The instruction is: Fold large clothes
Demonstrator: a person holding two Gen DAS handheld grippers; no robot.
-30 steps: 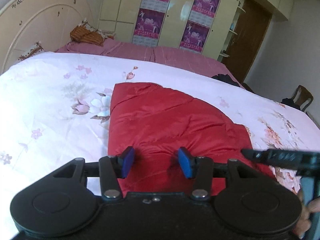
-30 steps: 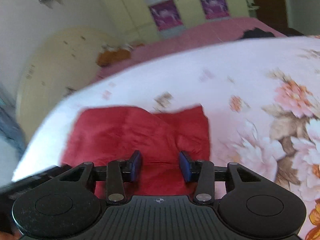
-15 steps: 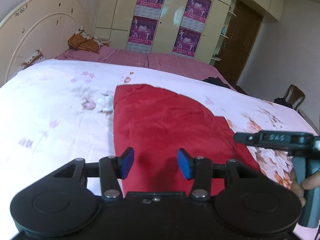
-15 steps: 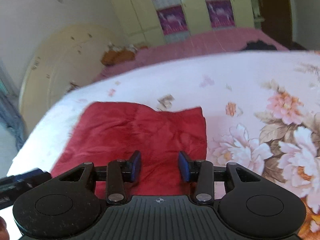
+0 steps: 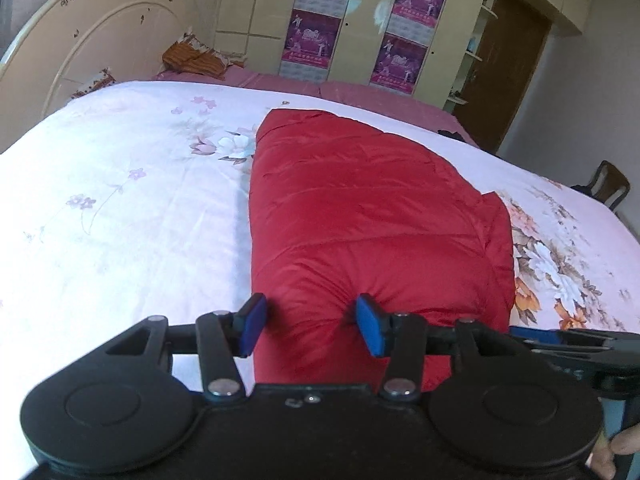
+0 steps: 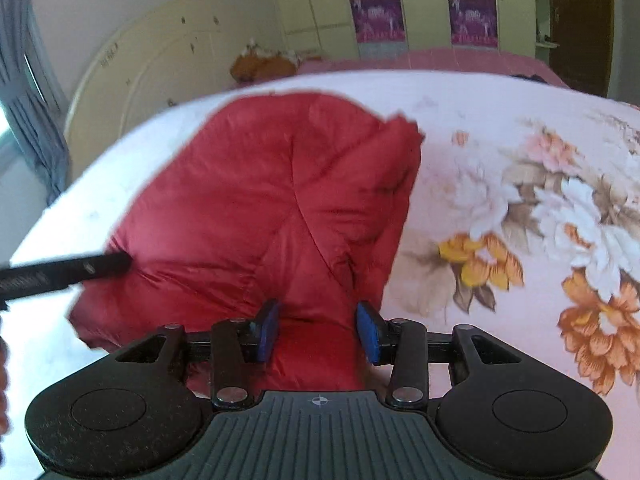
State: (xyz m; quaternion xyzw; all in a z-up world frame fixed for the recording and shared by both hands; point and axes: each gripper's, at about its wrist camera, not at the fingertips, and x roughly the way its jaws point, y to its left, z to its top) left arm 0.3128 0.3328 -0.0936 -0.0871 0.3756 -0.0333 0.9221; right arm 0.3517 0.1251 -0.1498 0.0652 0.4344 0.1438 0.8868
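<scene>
A red padded jacket (image 5: 360, 216) lies folded on the floral bed sheet (image 5: 120, 208); it also shows in the right wrist view (image 6: 260, 208). My left gripper (image 5: 310, 326) is open, its blue pads pressing into the jacket's near left edge, fabric bulging between them. My right gripper (image 6: 318, 330) is open at the jacket's near right corner, with red fabric between its pads. The right gripper's finger shows in the left wrist view (image 5: 560, 338), and the left gripper's finger shows in the right wrist view (image 6: 60, 272).
A cream headboard (image 5: 80, 40) stands at the left. Wardrobes with purple posters (image 5: 360, 28) line the far wall beside a brown door (image 5: 512, 68). A pink sheet (image 5: 360, 94) and an orange pillow (image 5: 196, 58) lie at the far side. A chair (image 5: 608, 184) stands at the right.
Both grippers have come down and forward onto the jacket's near edge. The fabric now bulges between each pair of pads. Both stay open.
</scene>
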